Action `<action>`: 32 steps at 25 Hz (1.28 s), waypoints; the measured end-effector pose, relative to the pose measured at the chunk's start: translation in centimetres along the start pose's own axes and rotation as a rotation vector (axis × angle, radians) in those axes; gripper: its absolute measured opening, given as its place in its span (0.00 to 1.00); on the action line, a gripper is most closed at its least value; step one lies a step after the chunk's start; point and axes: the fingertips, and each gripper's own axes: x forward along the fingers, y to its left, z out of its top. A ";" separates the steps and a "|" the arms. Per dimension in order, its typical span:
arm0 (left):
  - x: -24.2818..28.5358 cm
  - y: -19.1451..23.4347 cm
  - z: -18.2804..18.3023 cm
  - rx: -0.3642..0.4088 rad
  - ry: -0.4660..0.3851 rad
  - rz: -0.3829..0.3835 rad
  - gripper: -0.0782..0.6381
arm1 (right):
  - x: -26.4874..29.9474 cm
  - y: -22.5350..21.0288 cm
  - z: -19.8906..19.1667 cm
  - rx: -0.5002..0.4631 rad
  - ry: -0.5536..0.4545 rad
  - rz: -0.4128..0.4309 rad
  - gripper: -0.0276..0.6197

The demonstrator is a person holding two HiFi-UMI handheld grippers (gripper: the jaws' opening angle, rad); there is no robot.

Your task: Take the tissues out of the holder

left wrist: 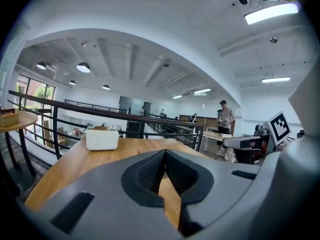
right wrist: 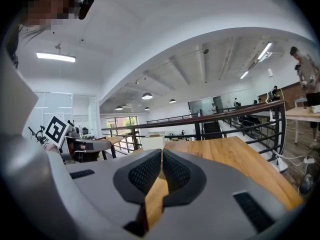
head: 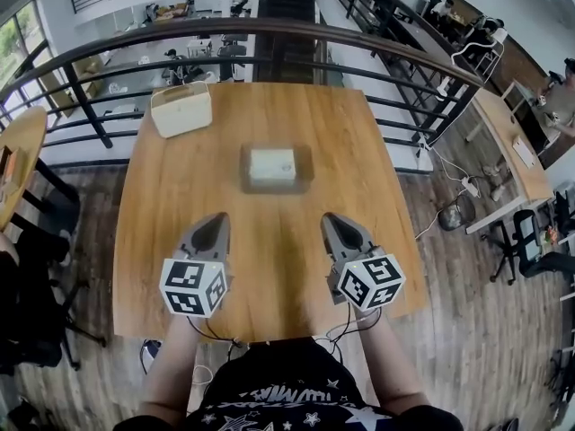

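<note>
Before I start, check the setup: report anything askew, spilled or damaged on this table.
Nothing stands out. The white box sits a little askew near the table's far left corner; the flat white pack lies square mid-table. Nothing spilled or damaged.

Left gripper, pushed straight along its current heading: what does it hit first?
The left gripper would probably meet the left side of the flat pale pack mid-table, though it may graze the tabletop first; the white box sits left of that line.
</note>
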 end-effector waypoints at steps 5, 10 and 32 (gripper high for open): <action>2.5 0.6 0.8 0.027 0.009 0.028 0.12 | 3.8 -2.3 0.5 -0.012 0.039 0.069 0.07; 5.6 1.9 1.6 0.035 0.014 0.069 0.12 | 8.1 -4.6 1.0 -0.033 0.077 0.133 0.07; 20.1 7.9 -0.5 0.064 0.118 0.084 0.12 | 24.4 -10.1 -2.8 -0.124 0.250 0.306 0.07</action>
